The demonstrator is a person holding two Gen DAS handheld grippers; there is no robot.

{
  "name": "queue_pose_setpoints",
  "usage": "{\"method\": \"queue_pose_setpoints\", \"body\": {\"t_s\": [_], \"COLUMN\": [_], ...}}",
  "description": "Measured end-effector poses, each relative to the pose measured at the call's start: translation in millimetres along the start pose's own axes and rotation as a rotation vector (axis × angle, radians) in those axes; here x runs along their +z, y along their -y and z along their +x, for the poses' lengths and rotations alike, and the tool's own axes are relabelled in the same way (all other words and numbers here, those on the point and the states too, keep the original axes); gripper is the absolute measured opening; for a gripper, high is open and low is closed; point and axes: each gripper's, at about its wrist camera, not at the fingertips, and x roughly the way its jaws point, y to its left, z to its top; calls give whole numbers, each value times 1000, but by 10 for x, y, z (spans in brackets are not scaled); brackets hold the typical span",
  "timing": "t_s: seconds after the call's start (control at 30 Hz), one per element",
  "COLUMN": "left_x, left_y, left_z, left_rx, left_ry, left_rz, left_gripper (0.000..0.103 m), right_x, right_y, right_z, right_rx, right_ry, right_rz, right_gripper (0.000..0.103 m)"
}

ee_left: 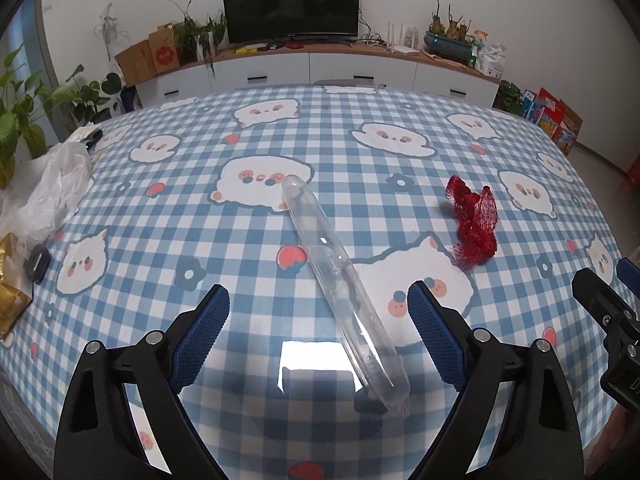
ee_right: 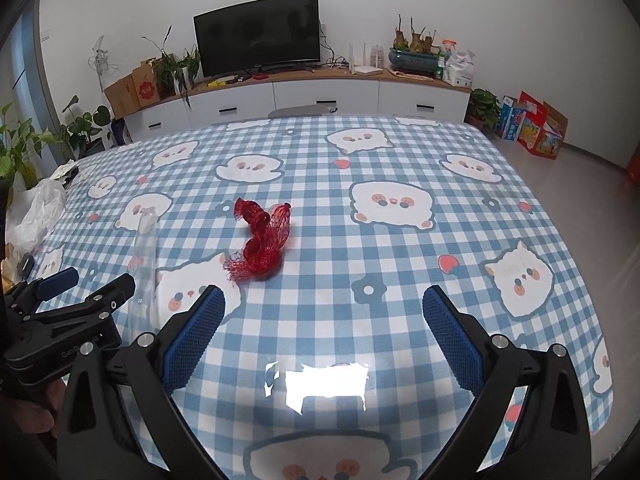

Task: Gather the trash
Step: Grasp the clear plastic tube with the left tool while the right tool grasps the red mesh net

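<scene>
Approach step. Left claw (ee_left: 318,312) jaws apart, straddling the clear plastic tube (ee_left: 344,288) lying on the desk (ee_left: 240,240), pads not touching. Right claw (ee_right: 322,316) apart, empty, just short of red mesh netting (ee_right: 262,242). Next, likely: lower, close.

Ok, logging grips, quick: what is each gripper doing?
Left gripper: open, clear plastic tube between its jaws, not gripped.
Right gripper: open, empty.

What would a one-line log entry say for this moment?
left gripper: open over clear plastic tube | right gripper: open, empty, near red mesh net | nothing picked up yet
</scene>
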Motion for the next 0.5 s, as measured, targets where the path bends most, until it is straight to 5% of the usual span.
{"method": "queue_pose_setpoints", "body": {"t_s": [0.13, 0.37, 0.5], "left_x": [35, 45, 23], "left_y": [26, 10, -113], "left_z": [192, 414, 390], "left_rx": [10, 2, -24], "left_ry": [-37, -110, -125], "left_rz": [17, 35, 9], "left_gripper": [75, 28, 25], "right_x": [101, 302, 404], "right_y": [-21, -181, -327], "right_z": [198, 503, 671], "right_rx": [-4, 17, 26], "right_ry": [-21, -50, -73], "right_rz": [3, 2, -6], "right_gripper": [95, 90, 82]}}
